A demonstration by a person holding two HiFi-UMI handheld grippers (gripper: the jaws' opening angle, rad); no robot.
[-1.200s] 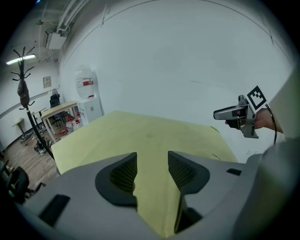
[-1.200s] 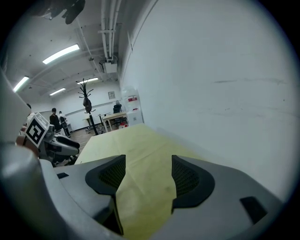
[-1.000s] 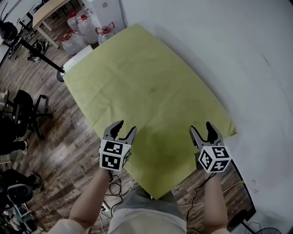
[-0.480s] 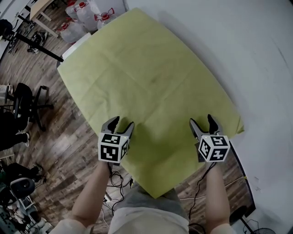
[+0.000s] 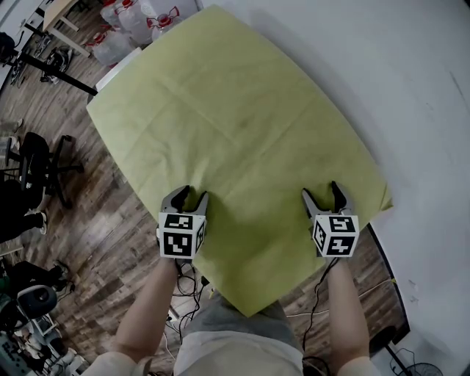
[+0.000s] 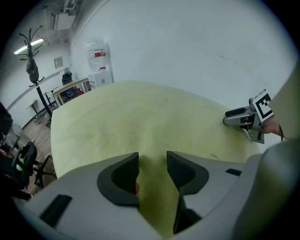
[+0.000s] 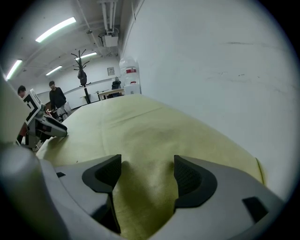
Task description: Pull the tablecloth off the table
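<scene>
A yellow-green tablecloth [image 5: 242, 125] covers the whole table, and its near corner hangs over the edge towards me. My left gripper [image 5: 191, 197] rests tips-down on the cloth near the near left edge. Its jaws have just been closing; a low ridge of cloth [image 6: 152, 140] lies in the gap, and the pads stand apart from it. My right gripper [image 5: 322, 194] sits on the cloth near the right corner. Its jaws have just been opening and stand wide, with flat cloth [image 7: 145, 154] between them. Each gripper shows in the other's view: the right gripper [image 6: 239, 115], the left gripper [image 7: 47, 126].
A white wall [image 5: 411, 88] runs along the table's right side. Water bottles [image 5: 128, 15] stand on the wood floor beyond the far corner, and a black chair [image 5: 40, 165] stands at the left. Cables [image 5: 187, 283] lie under the near edge. People [image 7: 57, 101] stand far back.
Both grippers have come down onto the cloth near its near edge. The left jaws stand narrower than half a second ago; the right jaws are a little wider.
</scene>
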